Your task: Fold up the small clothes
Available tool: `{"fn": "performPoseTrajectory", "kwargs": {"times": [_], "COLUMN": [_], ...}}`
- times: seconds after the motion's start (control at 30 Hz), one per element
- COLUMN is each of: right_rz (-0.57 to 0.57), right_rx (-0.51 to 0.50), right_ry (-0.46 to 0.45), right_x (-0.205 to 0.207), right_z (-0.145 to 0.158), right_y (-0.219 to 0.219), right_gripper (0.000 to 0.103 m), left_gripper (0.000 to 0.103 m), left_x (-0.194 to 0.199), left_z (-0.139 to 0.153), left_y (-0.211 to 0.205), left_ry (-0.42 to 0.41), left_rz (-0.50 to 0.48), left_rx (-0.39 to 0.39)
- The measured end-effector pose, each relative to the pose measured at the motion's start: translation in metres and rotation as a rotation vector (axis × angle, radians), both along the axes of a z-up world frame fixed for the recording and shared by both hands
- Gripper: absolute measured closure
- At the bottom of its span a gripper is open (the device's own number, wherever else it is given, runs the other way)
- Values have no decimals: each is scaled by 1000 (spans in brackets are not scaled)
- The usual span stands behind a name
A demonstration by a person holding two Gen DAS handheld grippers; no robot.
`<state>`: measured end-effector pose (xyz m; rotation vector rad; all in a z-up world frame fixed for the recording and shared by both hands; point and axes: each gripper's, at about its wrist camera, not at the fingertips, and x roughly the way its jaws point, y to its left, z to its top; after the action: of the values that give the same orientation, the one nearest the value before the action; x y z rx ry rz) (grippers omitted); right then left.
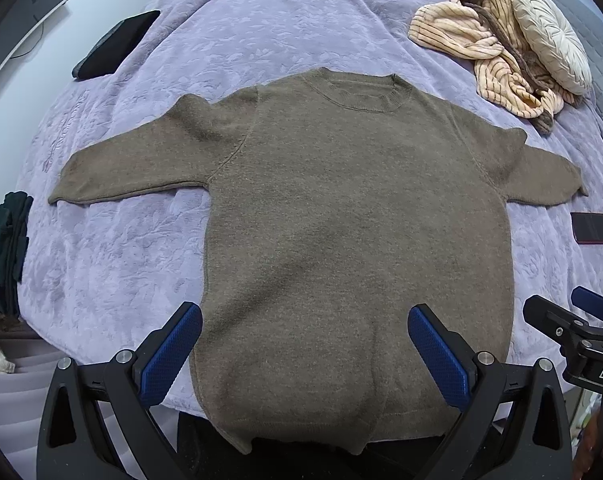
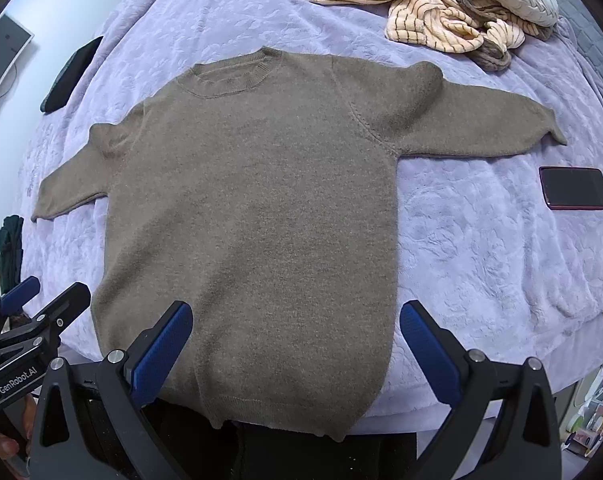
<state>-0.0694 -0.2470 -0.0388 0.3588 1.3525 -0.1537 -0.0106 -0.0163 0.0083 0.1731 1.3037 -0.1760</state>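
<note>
Looking along the left gripper (image 1: 305, 350), jaws wide and empty: brown sweater (image 1: 341, 220) flat on the lilac bedspread (image 1: 113, 256), soft and floppy. Right view: right gripper (image 2: 297, 346) equally spread, empty; the hem (image 2: 277, 412) probably overhangs, so pinch a sleeve cuff (image 2: 549, 130).

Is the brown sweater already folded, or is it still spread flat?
Spread flat, unfolded: the brown sweater lies face up on the purple blanket, both sleeves stretched sideways.
</note>
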Motion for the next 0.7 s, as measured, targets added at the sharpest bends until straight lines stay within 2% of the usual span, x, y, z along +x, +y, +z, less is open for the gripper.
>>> {"fn": "performPoseTrajectory", "kwargs": {"times": [0.7], "right_rz": [6], "right_rx": [9], "right_ry": [29], "right_x": [-4], "right_z": [-8], "right_y": [2], "right_gripper": [0], "left_gripper": [0], "left_x": [-3], "left_z": [-6], "left_y": [-5], "left_ry": [25], "left_rz": [-7], "left_rx": [7]}}
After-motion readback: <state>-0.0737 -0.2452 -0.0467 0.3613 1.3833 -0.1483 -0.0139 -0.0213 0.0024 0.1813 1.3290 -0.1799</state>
